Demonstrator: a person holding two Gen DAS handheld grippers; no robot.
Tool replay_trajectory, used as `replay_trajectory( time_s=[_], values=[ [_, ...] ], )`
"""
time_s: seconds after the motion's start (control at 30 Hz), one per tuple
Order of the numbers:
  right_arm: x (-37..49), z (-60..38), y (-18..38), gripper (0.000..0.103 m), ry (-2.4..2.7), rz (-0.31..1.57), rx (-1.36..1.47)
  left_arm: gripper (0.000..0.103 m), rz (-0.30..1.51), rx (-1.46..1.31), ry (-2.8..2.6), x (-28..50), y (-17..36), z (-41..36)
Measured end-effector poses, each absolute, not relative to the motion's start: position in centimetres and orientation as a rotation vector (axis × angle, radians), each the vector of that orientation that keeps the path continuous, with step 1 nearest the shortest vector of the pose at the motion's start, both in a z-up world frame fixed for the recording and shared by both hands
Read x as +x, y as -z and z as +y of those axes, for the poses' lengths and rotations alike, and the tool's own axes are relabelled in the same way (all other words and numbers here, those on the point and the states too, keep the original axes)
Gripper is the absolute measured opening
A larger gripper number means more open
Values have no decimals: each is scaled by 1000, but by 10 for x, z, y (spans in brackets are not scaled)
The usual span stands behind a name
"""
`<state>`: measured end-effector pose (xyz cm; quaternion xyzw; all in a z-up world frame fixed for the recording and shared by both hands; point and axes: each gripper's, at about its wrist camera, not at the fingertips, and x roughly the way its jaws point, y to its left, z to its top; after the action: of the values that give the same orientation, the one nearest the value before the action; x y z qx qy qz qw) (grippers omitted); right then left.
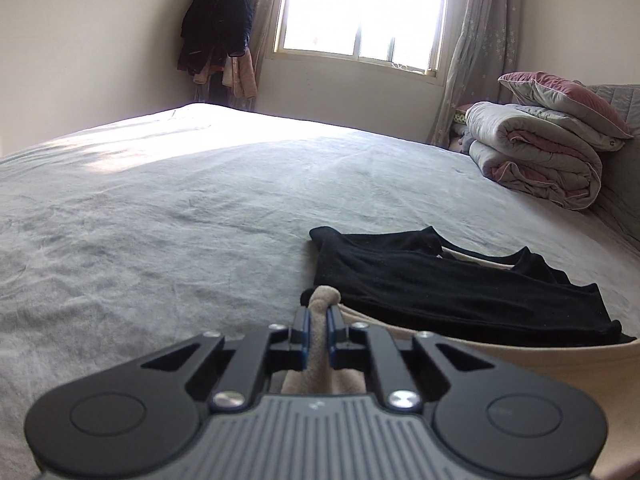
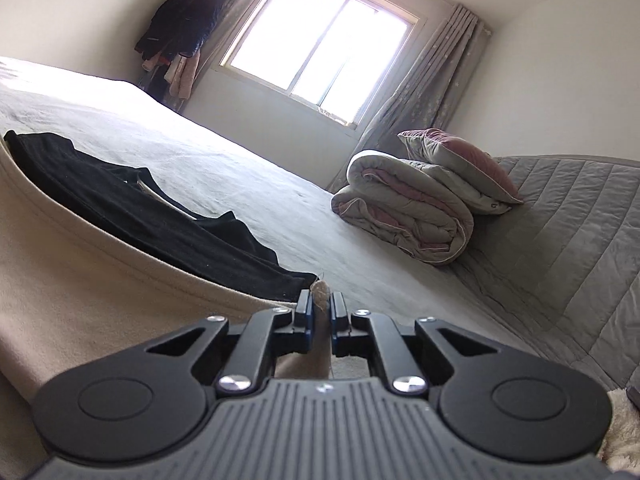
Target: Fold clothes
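Note:
A beige garment (image 1: 552, 364) lies on the grey bed, with a black garment (image 1: 452, 284) spread over its far part. In the left wrist view my left gripper (image 1: 318, 316) is shut on a bunched corner of the beige garment, which pokes up between the blue pads. In the right wrist view my right gripper (image 2: 321, 304) is shut on another corner of the beige garment (image 2: 80, 280), a small tuft showing between its pads. The black garment (image 2: 132, 208) lies just left of that gripper, on the beige cloth.
The grey bed sheet (image 1: 160, 208) stretches wide to the left and far side. A rolled quilt with a pillow on top (image 1: 548, 148) (image 2: 420, 208) sits at the right by the padded headboard (image 2: 568, 232). Dark clothes (image 1: 218, 24) hang in the corner beside the window (image 1: 360, 8).

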<state>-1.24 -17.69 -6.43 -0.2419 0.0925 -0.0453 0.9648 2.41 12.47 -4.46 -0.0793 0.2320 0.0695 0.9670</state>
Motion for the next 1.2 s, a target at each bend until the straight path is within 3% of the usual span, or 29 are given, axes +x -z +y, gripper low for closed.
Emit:
replay_trajectory(
  time_s=[0.1, 0.27, 0.33, 0.4, 0.43, 0.6, 0.77, 0.93, 1.2],
  values=[
    [-10, -179, 65, 8, 112, 180, -507, 9, 452, -137, -163, 24, 44, 122],
    [23, -178, 85, 11, 59, 418, -547, 14, 591, -85, -157, 40, 60, 117],
    [25, -180, 82, 22, 60, 430, -534, 18, 589, -71, -161, 39, 59, 115],
    [24, -182, 78, 53, 63, 424, -515, 38, 569, -85, -168, 35, 52, 117],
    [24, -184, 76, 55, 64, 421, -505, 39, 550, -95, -171, 33, 49, 118],
    [18, -182, 53, 55, -24, 395, -351, 40, 467, -117, -78, 23, 35, 112],
    [16, -170, 49, 55, -284, 466, -148, 42, 567, -100, 147, 29, 46, 91],
    [23, -184, 64, 55, -253, 569, -114, 42, 614, -21, 115, 34, 57, 91],
    [15, -228, 65, 55, -186, 583, -91, 37, 623, -71, 81, 33, 56, 130]
  ],
)
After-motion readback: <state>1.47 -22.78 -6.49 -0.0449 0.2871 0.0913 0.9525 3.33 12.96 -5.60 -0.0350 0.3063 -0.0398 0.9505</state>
